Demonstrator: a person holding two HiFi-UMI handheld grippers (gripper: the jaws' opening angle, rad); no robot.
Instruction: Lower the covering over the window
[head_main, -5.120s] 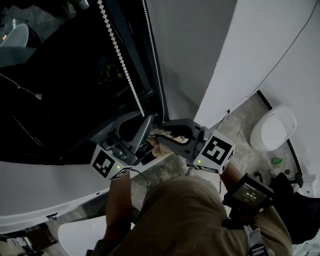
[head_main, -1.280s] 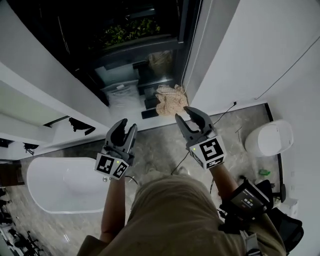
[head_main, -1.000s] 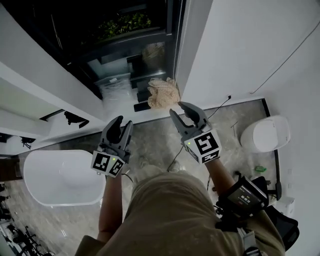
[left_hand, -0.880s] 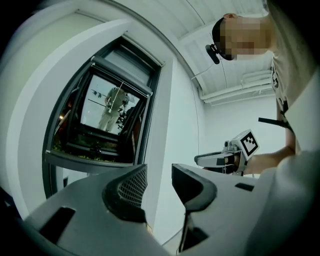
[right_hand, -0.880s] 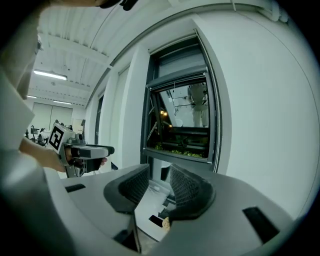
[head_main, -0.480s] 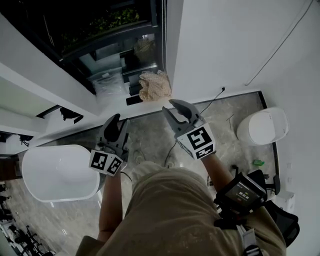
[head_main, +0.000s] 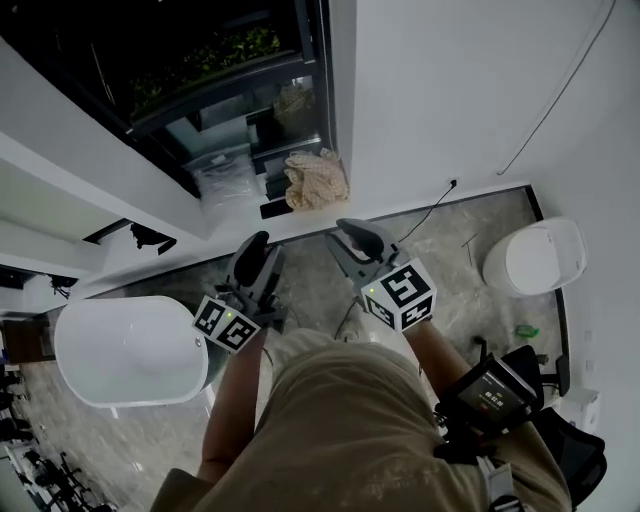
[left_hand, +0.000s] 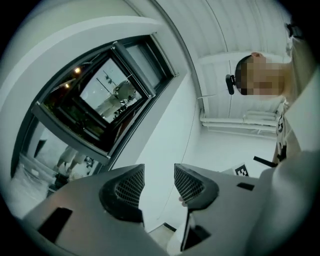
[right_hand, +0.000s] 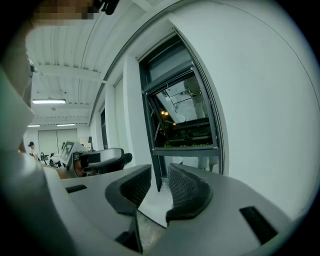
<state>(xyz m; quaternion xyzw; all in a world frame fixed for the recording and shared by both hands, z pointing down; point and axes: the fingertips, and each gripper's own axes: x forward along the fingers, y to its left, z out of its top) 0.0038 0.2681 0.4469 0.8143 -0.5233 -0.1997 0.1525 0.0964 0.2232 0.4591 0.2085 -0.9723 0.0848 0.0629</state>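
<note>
Dark-framed window (head_main: 200, 60); white bathtub (head_main: 125, 352); beige, possibly netted cloth (head_main: 316, 178); grey marbled floor (head_main: 450, 262).

You hold the 2 grippers out before you, side by side and apart, roughly level. Your left gripper (head_main: 256, 243) has just spread its jaws wider, with nothing between them. Your right gripper (head_main: 352, 232) has been narrowing its jaws, which are still parted and empty.

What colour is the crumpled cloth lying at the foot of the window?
Beige, a light sandy tan. The cloth shows best in the head view.
</note>
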